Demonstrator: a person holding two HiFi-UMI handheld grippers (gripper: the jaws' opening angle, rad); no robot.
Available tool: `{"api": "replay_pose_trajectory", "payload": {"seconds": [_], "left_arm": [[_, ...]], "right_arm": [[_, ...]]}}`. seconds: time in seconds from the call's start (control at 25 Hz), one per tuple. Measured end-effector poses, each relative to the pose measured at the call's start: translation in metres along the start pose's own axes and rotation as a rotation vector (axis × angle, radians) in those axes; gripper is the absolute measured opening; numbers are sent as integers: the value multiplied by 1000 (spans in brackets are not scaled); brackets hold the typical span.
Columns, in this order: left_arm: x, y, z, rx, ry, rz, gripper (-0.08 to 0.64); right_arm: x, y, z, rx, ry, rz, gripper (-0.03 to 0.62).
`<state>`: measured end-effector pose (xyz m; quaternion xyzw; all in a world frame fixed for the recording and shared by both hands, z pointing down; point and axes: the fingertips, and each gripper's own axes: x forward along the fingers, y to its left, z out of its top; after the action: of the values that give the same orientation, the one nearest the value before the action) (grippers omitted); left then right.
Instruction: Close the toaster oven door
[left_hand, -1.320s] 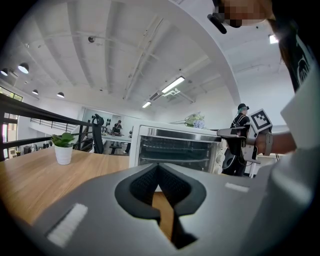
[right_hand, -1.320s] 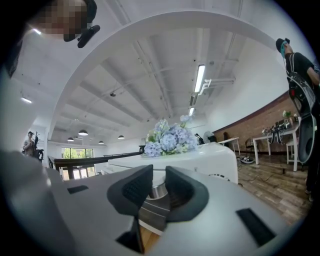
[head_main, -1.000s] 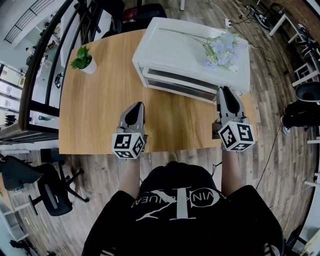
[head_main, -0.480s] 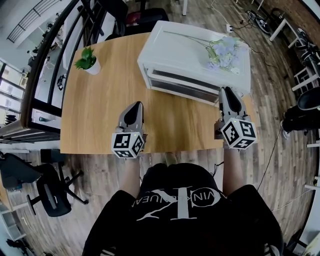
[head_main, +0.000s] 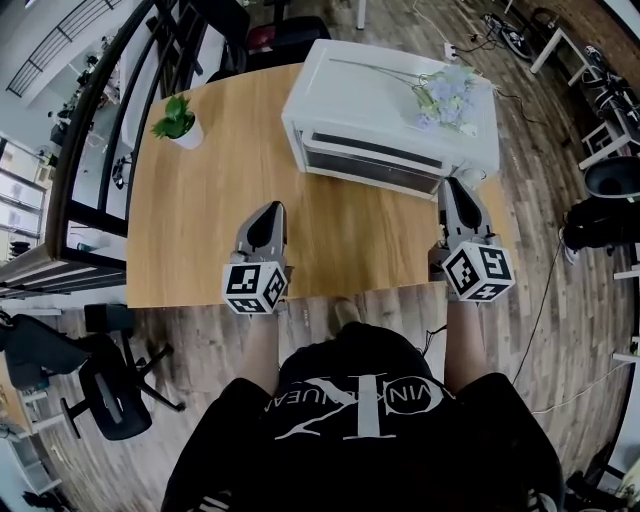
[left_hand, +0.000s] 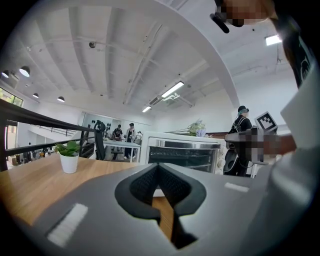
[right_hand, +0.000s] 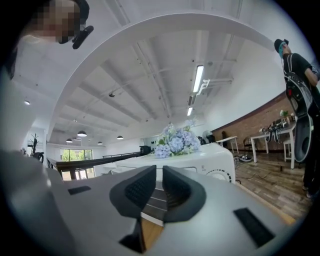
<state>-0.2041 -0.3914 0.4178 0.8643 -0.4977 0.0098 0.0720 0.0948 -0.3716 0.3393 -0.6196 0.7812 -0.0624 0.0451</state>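
Flowers (head_main: 447, 95) lie atop toaster oven (head_main: 370, 95); potted plant (head_main: 176, 120) stands well apart.

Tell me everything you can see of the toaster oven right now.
The toaster oven is a white box standing at the far right of the wooden table. Its door, dark glass with a silvery bar along the top, looks shut. A dial sits right of the door. Pale blue flowers lie on top. The right hand-held gripper is by its front right corner; contact unclear.
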Motion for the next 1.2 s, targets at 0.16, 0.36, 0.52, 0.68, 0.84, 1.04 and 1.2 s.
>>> {"api": "replay_pose_trajectory", "payload": {"seconds": [0.16,0.36,0.52,0.68,0.84,1.04,1.2], "left_arm": [[-5,1,4,7,-8,-17,11],[-12,-2,10,17,-19,-42,11],[-20,-2,11,21,-24,-56,11],[-31,-1,15,20,-34,-65,11],[-43,2,17,25,-38,-78,11],[-60,4,17,26,-39,-87,11],[-73,7,20,31,-42,-88,11]], "right_arm": [[-11,9,0,-9,0,-5,38],[-26,20,-1,-27,4,-12,34],[-36,30,-5,-41,15,-19,31],[-46,40,-10,-48,23,-25,29],[-56,54,-15,-59,34,-32,28],[-67,68,-22,-59,40,-42,26],[-77,79,-25,-58,42,-46,26]]}}
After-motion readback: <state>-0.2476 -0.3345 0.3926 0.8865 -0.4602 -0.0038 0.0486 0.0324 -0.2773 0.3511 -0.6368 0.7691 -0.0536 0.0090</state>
